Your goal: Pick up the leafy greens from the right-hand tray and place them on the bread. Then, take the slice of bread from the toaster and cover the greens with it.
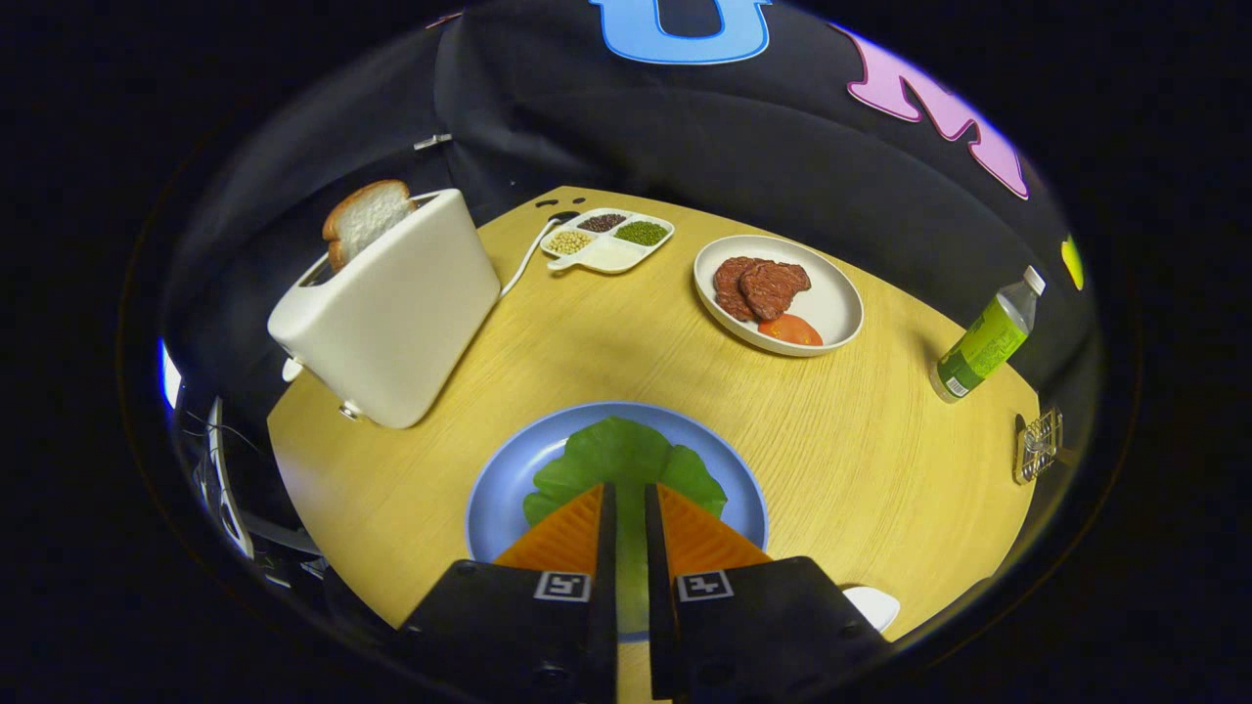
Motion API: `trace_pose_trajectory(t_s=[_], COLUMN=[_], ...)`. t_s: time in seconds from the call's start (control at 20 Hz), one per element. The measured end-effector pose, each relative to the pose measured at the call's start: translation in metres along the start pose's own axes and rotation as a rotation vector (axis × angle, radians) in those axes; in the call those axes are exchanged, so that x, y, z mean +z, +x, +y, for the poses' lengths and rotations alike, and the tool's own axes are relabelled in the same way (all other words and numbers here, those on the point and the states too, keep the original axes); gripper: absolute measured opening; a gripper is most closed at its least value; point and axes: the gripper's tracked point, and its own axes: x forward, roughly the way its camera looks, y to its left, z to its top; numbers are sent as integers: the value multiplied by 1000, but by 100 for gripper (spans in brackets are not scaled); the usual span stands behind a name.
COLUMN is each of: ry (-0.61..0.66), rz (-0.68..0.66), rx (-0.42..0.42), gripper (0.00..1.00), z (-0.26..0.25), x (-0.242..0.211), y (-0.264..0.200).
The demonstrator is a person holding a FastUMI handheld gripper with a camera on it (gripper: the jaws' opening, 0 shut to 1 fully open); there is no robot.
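The gripper (626, 499) is held low over the blue plate (499, 499), with its two fingers almost pressed together and only a thin gap left between them. A strip of the leafy greens (616, 460) can be seen in that gap, but whether the leaf is being pinched cannot be told. The greens are spread flat on the plate, likely so the bread under them is covered; that bread is hidden.

Beyond the plate, the toaster (391, 313) is stood with the slice of bread (367, 217) poking out on top, so it can be grabbed easily. That step looks not yet done. The white plate (831, 293), well apart, is left with meat and tomato.
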Motion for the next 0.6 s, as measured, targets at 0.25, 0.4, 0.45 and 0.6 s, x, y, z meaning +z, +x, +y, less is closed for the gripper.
trace_pose_trajectory(t_s=[0.25, 0.4, 0.45, 0.6], ry=[5, 21, 25, 32], rz=[-20, -46, -58, -108], rx=[-1, 4, 2, 11], gripper=[64, 95, 100, 100], z=[2, 5, 5, 13], x=[6, 16, 21, 45], y=[-3, -12, -16, -28])
